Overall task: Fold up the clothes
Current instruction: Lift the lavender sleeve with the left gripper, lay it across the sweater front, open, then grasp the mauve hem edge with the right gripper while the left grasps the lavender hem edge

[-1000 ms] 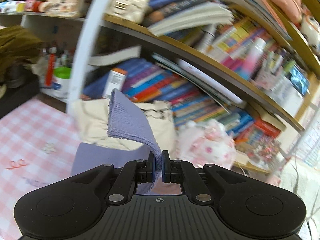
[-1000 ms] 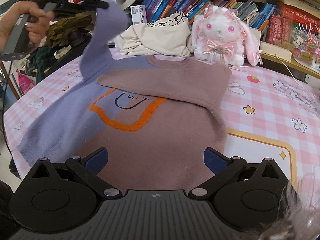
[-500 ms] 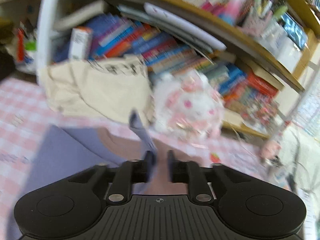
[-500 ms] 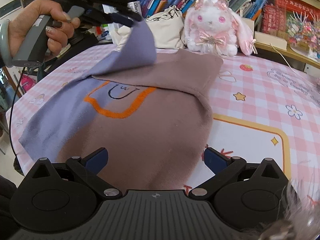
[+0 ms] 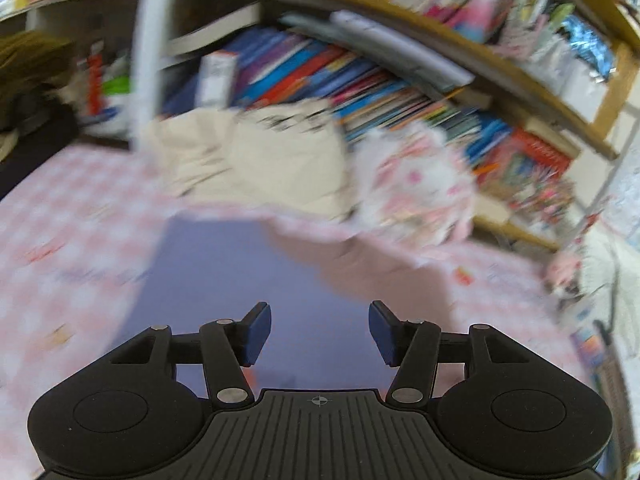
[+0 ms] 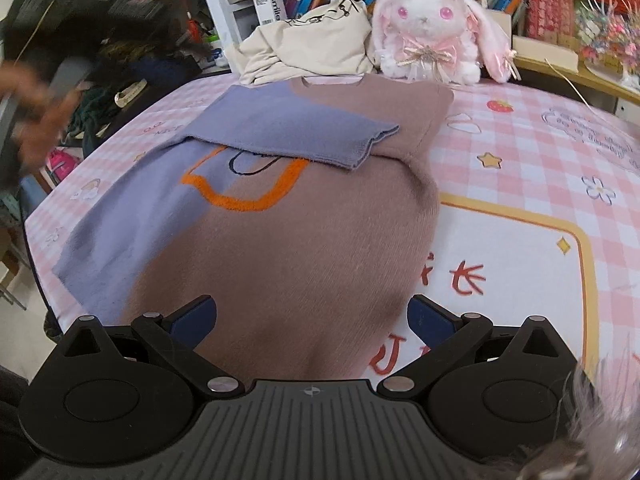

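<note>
A two-tone sweater (image 6: 272,248), lilac on the left and mauve-brown on the right with an orange outline, lies flat on the pink checked table (image 6: 532,152). Its lilac sleeve (image 6: 296,132) lies folded across the chest, cuff toward the right. In the blurred left wrist view the lilac part of the sweater (image 5: 224,280) lies beneath my left gripper (image 5: 319,334), whose jaws are opening with nothing between them. My right gripper (image 6: 311,320) stands open over the sweater's lower hem, holding nothing. A blurred hand (image 6: 36,120) with the left tool shows at the left edge.
A cream cloth bag (image 6: 316,44) and a white-and-pink plush rabbit (image 6: 432,28) sit at the table's far edge. Bookshelves (image 5: 360,60) rise behind them. Dark clothes (image 6: 120,80) pile up off the table's left side.
My left gripper carried the lilac sleeve across the chest, let it go and opened. The sleeve now lies flat on the sweater. The left hand has drawn back to the left.
</note>
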`<state>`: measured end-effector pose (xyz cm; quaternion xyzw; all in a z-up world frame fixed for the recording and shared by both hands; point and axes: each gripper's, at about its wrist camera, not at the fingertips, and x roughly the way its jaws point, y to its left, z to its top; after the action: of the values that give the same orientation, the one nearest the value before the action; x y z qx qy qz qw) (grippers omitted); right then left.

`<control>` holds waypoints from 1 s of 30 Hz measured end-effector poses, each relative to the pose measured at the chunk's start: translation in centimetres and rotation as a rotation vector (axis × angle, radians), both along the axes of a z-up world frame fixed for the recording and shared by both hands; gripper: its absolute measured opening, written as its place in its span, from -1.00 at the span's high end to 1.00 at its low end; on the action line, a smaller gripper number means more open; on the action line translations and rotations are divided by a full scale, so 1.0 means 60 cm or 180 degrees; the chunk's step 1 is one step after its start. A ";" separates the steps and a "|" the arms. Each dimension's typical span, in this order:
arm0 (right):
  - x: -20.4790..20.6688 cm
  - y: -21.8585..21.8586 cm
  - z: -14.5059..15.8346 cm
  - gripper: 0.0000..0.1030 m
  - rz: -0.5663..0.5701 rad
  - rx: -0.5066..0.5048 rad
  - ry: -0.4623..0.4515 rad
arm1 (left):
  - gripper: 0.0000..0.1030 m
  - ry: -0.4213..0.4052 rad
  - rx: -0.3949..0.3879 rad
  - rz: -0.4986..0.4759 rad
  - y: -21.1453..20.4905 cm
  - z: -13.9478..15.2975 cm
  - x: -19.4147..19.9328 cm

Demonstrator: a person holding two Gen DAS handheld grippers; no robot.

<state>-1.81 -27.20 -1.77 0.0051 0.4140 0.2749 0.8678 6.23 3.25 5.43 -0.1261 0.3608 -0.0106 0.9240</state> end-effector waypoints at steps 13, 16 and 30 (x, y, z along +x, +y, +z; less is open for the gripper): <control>-0.069 -0.006 0.001 -0.03 -0.1018 0.0015 0.0336 | -0.06 0.0284 0.0518 0.0376 0.134 -0.072 -0.180; -0.090 -0.008 0.002 0.09 -0.1273 0.0008 0.0343 | -0.06 0.0343 0.0536 0.0272 0.153 -0.084 -0.208; -0.113 -0.001 -0.007 0.79 -0.1733 0.0040 0.0181 | 0.26 0.0475 0.0017 0.0083 0.169 -0.129 -0.235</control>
<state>-8.59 -27.28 -2.18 0.1294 0.4198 0.0338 0.8977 -7.86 13.39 -2.31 -0.1286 0.4271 0.0118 0.8949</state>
